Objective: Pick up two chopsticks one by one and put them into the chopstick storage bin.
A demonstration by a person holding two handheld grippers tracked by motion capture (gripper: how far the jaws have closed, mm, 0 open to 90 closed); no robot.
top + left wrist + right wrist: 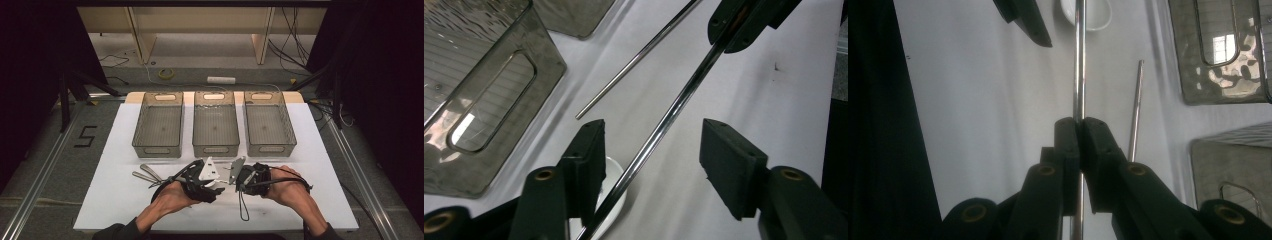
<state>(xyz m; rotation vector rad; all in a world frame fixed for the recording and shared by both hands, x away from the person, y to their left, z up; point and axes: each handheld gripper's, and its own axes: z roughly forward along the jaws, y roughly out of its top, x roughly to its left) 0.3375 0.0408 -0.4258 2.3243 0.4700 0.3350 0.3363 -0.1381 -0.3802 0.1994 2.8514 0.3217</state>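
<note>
While my right gripper [1079, 131] is clamping a steel rod [1079, 65], my left gripper [651, 150] is standing half open, the rod passing between its pads untouched. A second rod [636, 57] is lying on the white table [110, 200] just beside, bins [215, 131] are walling the far edge, and a white spoon [616, 197] is sitting under my left jaw.

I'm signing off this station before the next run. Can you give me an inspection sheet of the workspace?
Surface: white table top, clean.
Job's things: metal rod clamped in right gripper, passing between the open jaws of left gripper; second rod and white spoon on the table.
Clutter: metal utensils at left; three empty bins.
Cables: gripper cable hanging loose.
Surroundings: floor cables, tape roll.
</note>
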